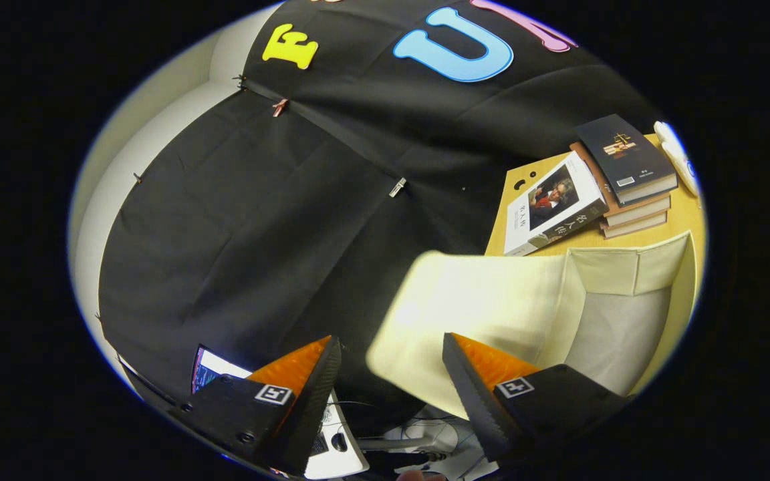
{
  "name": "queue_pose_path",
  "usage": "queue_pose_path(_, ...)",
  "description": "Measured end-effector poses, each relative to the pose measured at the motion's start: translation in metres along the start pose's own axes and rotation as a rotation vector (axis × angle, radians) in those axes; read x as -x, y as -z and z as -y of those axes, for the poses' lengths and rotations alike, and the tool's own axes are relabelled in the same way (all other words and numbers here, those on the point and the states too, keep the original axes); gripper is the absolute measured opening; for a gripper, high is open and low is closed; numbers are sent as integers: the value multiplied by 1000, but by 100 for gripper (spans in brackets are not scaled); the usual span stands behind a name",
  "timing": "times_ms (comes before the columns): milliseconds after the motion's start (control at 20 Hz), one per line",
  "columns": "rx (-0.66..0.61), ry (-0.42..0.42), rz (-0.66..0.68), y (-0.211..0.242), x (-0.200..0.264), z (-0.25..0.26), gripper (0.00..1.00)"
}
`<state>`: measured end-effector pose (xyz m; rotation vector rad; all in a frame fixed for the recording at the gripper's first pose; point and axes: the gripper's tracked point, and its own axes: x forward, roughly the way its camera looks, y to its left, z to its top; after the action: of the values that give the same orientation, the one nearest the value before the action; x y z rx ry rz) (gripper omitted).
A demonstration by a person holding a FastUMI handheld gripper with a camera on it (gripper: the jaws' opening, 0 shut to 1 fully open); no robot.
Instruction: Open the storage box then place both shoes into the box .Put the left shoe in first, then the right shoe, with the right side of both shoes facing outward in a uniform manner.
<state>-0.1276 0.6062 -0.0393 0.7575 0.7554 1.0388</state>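
The storage box (625,321) is a cream fabric box on a wooden table, just ahead of my right finger, and its pale grey inside shows. Its cream lid (478,300) stands lifted and looks blurred. The lid's rounded corner reaches into the gap between my fingers, and the right fingertip (455,354) overlaps it. My gripper (390,339) is open, the fingers wide apart and not pressing on the lid.
Beyond the box, the wooden table (682,214) carries a stack of books (629,167), a white book (552,207) leaning on it, and a white object (676,150). Black cloth hangs to the left. A screen (214,371) and cables lie below my fingers.
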Motion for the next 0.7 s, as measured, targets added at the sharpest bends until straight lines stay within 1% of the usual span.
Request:
queue_pose_path(150, 45, 39, 36, -7, 16, 10, 96)
queue_pose_path(350, 129, 130, 112, -26, 57, 33, 96)
queue_pose_path(550, 254, 265, 209, -49, 115, 65, 96)
queue_pose_path(700, 342, 387, 257, -61, 160, 98, 96)
